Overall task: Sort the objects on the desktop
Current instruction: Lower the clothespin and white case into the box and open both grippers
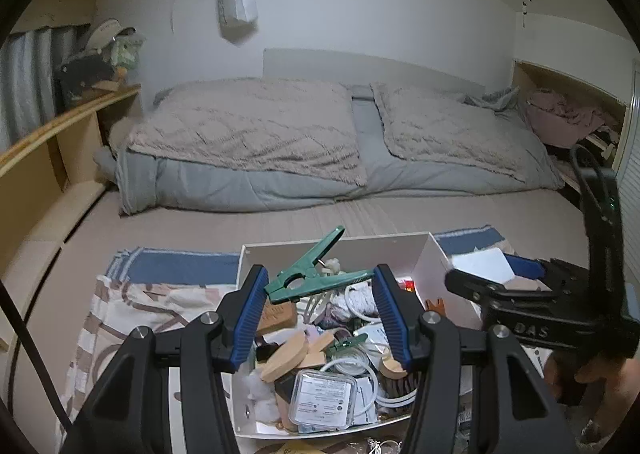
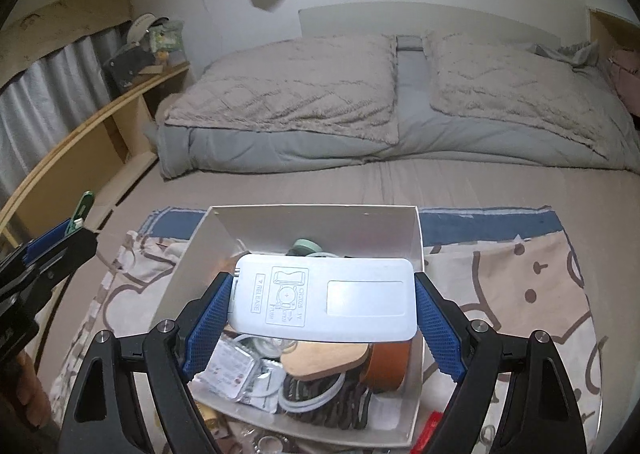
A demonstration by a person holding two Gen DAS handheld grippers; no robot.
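Jaws of the left gripper (image 1: 320, 308) are clamped on a green clothes peg (image 1: 306, 276), its long tail sticking up and away from the pads. Jaws of the right gripper (image 2: 322, 318) pinch a flat white remote (image 2: 326, 302) by its two short ends, battery cover facing up. Both things hang just above the white box (image 2: 304, 218), which is crammed with wooden brushes, cables and small packets. The peg looks light and stiff, with a spring, so a hold near its pivot seems safest. The remote's smooth plastic probably slips easily; gripping across its narrow width would likely be steadier than end to end. Under the box lies a patterned cloth (image 2: 520, 286) on the bed (image 2: 280, 182); folded quilts lie beyond the box.
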